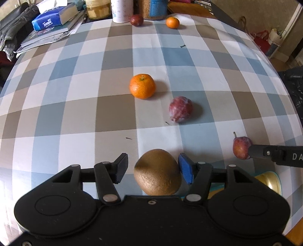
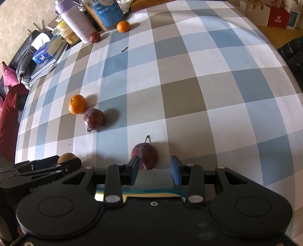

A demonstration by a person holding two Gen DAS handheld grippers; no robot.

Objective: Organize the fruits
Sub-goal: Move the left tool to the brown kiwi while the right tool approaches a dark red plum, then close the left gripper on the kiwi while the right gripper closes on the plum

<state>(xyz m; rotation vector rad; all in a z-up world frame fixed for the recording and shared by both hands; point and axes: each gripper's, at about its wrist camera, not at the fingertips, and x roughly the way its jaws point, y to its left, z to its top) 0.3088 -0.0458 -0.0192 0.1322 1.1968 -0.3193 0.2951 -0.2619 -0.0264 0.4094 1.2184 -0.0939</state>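
From where I stand, both grippers hang over the near edge of the checked tablecloth [image 1: 79, 106], tipped steeply down. The left gripper [image 1: 154, 166] has its jaws spread around a kiwi [image 1: 157, 172]: the blue pad on the right sits just against the skin, while the left pad stands clear of it, so nothing is pinched. The right gripper [image 2: 154, 168] has its jaws parted too, with a stemmed plum [image 2: 144, 158] just in front of them; its left pad is at the fruit's side and the right pad is well off. A gold-rimmed dish [image 2: 132, 194] peeks out beneath the grippers at the near edge, but I cannot tell whether any fruit is in it. Out in the middle lie an orange [image 1: 142, 86] and a second plum [image 1: 180, 111], close together but apart. Far back, beside the jars [image 1: 154, 8] and a white tumbler [image 1: 122, 10], sit a small orange [image 1: 172, 22] and a dark plum [image 1: 136, 20]. By my reckoning the sorting is barely begun: six fruits are loose on the cloth, and none looks gathered yet.
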